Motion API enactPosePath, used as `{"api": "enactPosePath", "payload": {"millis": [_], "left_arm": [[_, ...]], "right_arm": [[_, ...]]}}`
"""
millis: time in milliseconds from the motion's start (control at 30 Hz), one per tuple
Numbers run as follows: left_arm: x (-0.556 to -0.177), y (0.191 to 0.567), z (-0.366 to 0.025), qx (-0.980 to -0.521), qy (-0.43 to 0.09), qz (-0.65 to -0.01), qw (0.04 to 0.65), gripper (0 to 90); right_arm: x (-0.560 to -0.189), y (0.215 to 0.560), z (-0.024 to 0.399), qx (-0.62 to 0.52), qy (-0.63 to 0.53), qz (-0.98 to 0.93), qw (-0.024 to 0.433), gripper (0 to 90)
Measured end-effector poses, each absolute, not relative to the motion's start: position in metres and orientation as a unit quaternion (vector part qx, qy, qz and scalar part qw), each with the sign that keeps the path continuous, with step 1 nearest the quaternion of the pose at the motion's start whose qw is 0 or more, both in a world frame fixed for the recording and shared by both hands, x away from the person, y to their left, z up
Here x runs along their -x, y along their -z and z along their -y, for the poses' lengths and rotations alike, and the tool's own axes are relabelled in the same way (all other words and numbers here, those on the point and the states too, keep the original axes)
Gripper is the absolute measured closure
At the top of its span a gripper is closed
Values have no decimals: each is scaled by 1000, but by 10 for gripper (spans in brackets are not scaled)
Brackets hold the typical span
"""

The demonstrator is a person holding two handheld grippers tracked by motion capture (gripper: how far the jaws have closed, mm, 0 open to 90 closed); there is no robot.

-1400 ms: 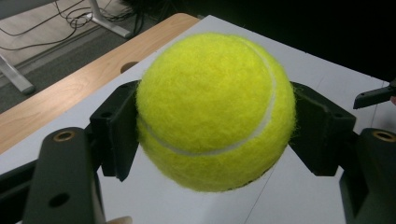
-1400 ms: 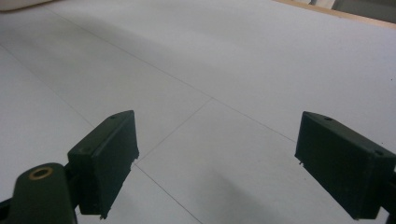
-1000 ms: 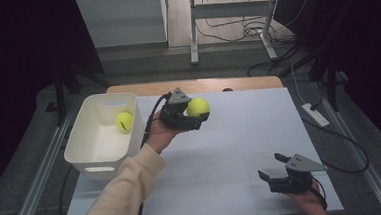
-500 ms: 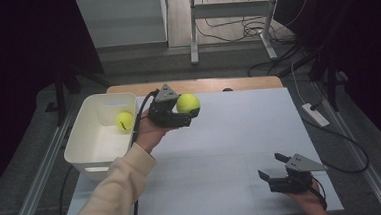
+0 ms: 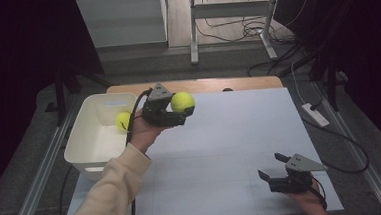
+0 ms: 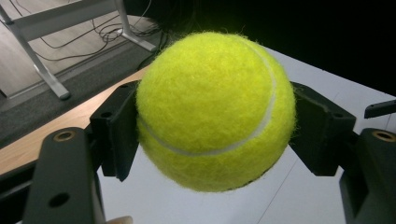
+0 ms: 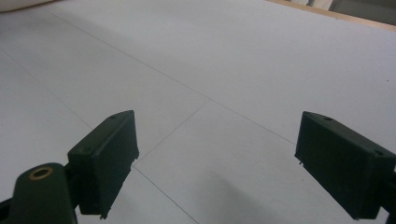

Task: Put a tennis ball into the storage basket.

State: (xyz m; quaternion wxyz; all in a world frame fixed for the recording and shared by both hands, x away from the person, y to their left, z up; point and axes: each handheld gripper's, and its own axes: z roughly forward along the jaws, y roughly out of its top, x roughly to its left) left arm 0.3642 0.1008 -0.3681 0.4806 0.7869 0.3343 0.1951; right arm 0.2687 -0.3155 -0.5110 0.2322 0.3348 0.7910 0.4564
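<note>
A yellow tennis ball hangs above the table's far left part, with my left gripper shut on it; both black jaws press its sides. A second tennis ball lies in the white bin just left of that gripper. At the near right of the white table, my right gripper rests low with its jaws open and only bare table between them.
The white tabletop has a wooden strip along its far edge. Metal rails run along both sides. A power strip and cables lie on the floor to the right, table legs beyond.
My left gripper has carried the ball leftward and a little up, toward the bin. The right gripper has stayed put.
</note>
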Motion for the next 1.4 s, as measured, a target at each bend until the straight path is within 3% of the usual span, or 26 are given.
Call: {"api": "enactPosePath", "payload": {"millis": [1400], "left_arm": [[-354,357,-140,-769,-219,-357,483,267]], "right_arm": [[-269,511,315,-333,-458,-790,234,129]]}}
